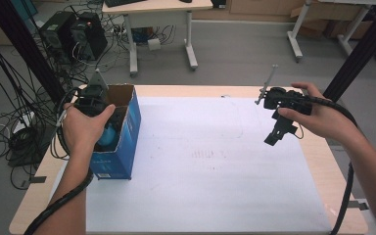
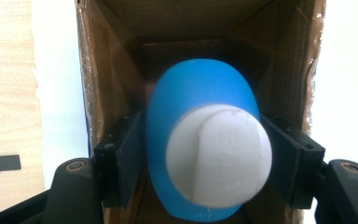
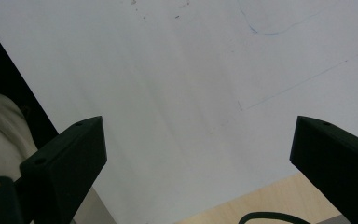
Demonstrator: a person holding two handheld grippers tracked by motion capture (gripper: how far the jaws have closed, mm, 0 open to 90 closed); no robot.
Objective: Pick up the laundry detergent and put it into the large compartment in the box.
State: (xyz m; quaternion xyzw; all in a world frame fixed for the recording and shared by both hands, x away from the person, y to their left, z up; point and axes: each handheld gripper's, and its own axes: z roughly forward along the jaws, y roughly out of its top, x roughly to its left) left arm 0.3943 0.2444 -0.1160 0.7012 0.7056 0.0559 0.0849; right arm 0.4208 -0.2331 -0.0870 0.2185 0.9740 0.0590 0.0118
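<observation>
A blue bottle (image 2: 196,93) with a white cap (image 2: 219,156) sits down inside an open-topped cardboard box (image 2: 121,56). My left gripper (image 2: 205,154) reaches into the box, and both black pads rest against the bottle's sides, shut on it. From the high view the blue-sided box (image 1: 127,142) stands at the table's left edge, with my left gripper (image 1: 105,128) and the bottle (image 1: 108,137) inside. My right gripper (image 1: 272,138) hovers at the right of the table, tilted down. Its jaws (image 3: 198,144) stand wide open over the white sheet with nothing between them.
A white sheet (image 1: 200,166) with faint pen lines covers most of the wooden table (image 1: 186,89). Cables trail from both grippers along the forearms. Beyond the table are computer towers (image 1: 73,34), loose cables and a desk (image 1: 161,14) on the floor.
</observation>
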